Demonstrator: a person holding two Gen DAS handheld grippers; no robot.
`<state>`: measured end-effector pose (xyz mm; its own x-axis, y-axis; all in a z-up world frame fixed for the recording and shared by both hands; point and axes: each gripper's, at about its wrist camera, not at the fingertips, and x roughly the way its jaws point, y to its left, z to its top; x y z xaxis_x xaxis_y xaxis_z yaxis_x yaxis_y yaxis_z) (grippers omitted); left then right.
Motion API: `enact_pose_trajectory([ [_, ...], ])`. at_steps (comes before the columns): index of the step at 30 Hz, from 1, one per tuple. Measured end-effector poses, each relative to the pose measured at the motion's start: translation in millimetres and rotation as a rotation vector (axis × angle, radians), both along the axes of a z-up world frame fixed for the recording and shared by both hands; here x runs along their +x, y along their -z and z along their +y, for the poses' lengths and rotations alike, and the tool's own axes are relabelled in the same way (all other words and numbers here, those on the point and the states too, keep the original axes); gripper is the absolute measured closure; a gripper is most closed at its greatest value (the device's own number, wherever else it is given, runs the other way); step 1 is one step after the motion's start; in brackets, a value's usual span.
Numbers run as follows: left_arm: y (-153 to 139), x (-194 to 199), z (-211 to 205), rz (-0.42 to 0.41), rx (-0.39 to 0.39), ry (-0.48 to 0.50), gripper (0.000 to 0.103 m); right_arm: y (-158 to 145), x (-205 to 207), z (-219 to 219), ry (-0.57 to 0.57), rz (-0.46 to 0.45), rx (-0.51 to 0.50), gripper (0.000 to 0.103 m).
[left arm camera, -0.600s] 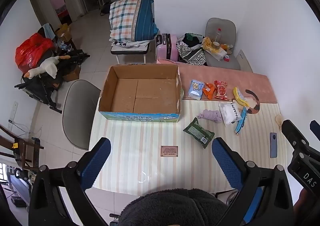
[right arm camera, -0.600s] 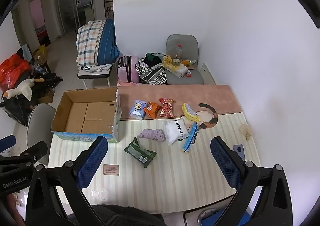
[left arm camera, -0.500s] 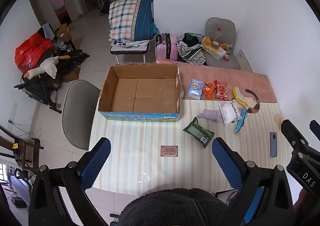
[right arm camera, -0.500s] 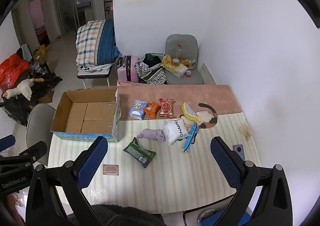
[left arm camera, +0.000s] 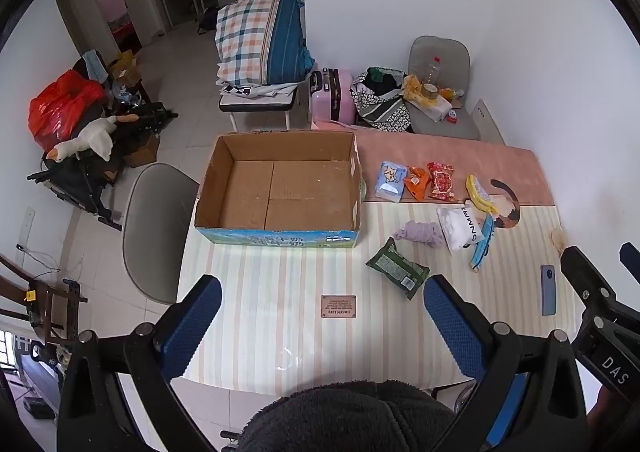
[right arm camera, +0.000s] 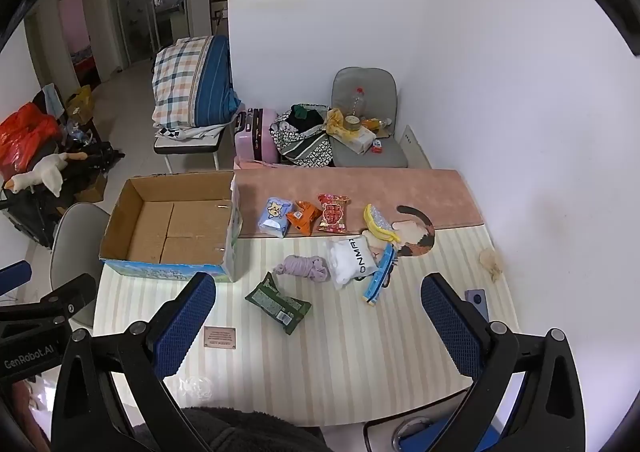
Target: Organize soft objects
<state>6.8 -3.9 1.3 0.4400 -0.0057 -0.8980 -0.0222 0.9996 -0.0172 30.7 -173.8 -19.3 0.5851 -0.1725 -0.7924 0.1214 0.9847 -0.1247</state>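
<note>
I am holding my left gripper (left arm camera: 322,322) above the near edge of the counter (left arm camera: 280,332), its jaws spread wide and gripping nothing. My right gripper (right arm camera: 316,316) is hovering likewise, jaws released and empty. Just ahead, a green packet (right arm camera: 279,303) is lying flat on the striped cloth. Beyond it, a lilac cloth bundle (right arm camera: 304,269) is sitting beside a white pouch (right arm camera: 352,258), which is touching a blue case (right arm camera: 379,275). Farther back, four snack packets (right arm camera: 304,214) are lining the pink mat. An open cardboard box (left arm camera: 280,188) is standing at the counter's left side.
</note>
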Motion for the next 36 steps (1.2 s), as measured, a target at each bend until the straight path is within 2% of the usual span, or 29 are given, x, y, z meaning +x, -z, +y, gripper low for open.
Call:
enact_pose_trajectory([
  [27, 3.1, 5.3, 2.3, -0.014, 0.008, 0.003, 0.0, 3.3, 9.8, -2.6, -0.001, -0.01, -0.006, 0.0],
  [36, 0.7, 6.0, 2.6, -0.02, 0.01, 0.004, 0.0, -7.0, 10.1, -0.8, -0.003, -0.028, -0.019, 0.0],
])
